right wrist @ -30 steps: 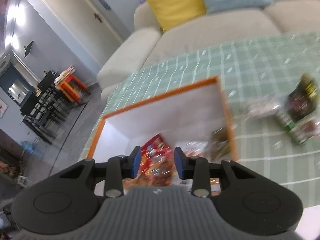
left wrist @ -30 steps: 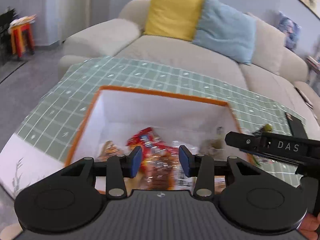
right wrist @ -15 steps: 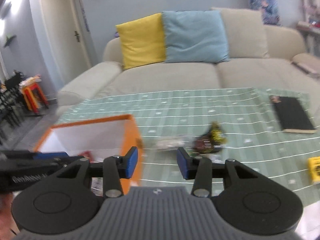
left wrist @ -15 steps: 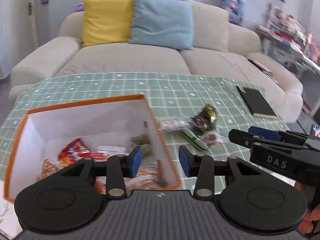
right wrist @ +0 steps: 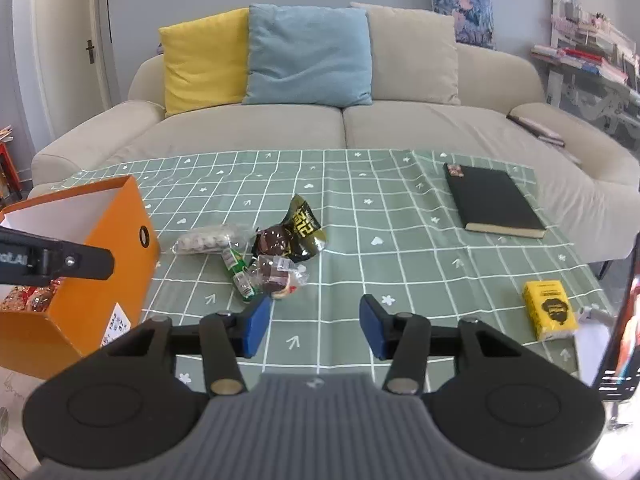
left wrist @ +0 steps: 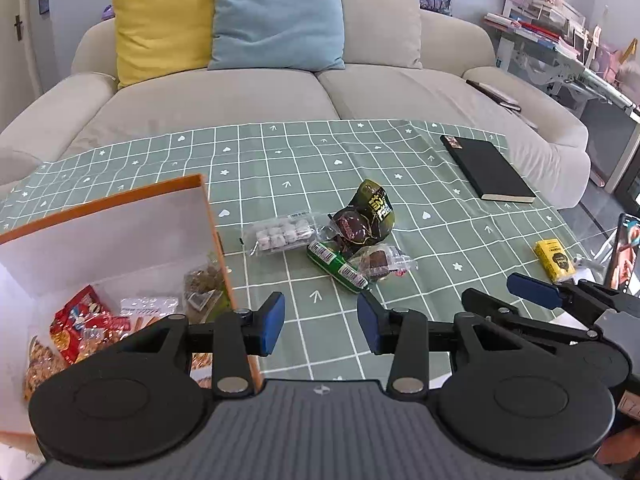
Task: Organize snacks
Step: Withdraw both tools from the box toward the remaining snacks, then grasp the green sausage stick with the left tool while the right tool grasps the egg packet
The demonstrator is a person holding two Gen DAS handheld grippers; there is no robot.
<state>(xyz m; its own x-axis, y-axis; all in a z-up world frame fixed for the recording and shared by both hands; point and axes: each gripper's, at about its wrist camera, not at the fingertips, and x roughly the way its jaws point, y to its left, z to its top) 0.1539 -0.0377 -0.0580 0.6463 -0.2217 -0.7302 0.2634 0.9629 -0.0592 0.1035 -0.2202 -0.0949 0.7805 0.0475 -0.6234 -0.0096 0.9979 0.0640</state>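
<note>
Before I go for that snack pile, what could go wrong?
1. The green tube, brown wrapped cake and dark round pack overlap, so the opening right tongs may catch two at once.
2. The left tongs hover near the orange box's wall; swinging over could clip it.

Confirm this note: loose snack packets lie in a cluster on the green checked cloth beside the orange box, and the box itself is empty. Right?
Not quite. The orange box is not empty: the left wrist view shows several snack packets already inside it. The rest holds: loose packets lie clustered on the green checked cloth beside the box.
</note>
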